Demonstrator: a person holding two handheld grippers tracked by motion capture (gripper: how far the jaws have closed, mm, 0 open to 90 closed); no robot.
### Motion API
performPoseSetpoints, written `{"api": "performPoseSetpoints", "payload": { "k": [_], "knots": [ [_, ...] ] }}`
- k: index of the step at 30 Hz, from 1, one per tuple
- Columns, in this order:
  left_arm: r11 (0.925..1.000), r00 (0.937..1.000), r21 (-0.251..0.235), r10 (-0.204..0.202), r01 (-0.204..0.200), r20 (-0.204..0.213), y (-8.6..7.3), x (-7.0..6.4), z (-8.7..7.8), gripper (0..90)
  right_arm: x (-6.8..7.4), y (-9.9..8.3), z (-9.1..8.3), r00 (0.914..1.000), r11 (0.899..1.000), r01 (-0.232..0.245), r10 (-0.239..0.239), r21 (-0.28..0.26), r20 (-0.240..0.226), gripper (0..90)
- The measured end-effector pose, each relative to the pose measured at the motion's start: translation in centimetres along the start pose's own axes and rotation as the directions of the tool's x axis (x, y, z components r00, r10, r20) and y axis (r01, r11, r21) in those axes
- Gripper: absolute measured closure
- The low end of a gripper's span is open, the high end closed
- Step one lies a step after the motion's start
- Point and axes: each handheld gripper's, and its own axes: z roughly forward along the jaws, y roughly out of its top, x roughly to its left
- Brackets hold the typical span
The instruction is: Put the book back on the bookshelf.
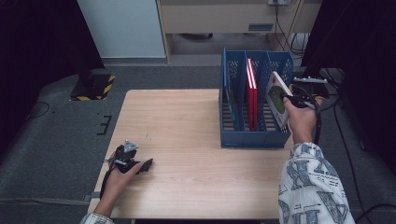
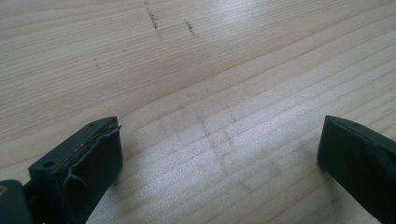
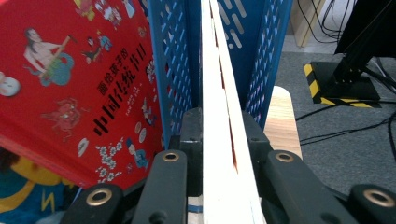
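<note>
Right gripper fingers clamp a white-edged book over the blue rack, beside its red book; left gripper fingers spread wide on the desk.

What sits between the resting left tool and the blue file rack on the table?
Nothing: in the high view only bare wooden tabletop lies between the left tool and the blue rack. The left gripper view shows bare wood too.

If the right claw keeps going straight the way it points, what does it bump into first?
Probably the blue perforated plastic file rack. The right claw is shut on a thin white-edged book, whose far edge already sits between two rack dividers, so the rack's back wall or floor likely comes first; depth is unclear.
</note>
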Motion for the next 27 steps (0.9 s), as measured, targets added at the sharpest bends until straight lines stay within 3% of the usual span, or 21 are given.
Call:
{"api": "performPoseSetpoints", "payload": {
  "k": [10, 27],
  "knots": [
    [1.0, 1.0, 0.0, 0.001, -0.001, 0.001, 0.0, 0.0, 0.0, 0.0, 0.4, -0.3, 1.0, 0.9998, 1.0, 0.007, -0.007, -0.005, 0.021, 76.3],
    [1.0, 1.0, 0.0, 0.0, 0.0, 0.0, 0.0, 0.0, 0.0, 0.0, 0.3, -1.0, 1.8, 0.9991, 1.0, -0.019, 0.02, -0.016, 0.037, 76.3]
  ]
}}
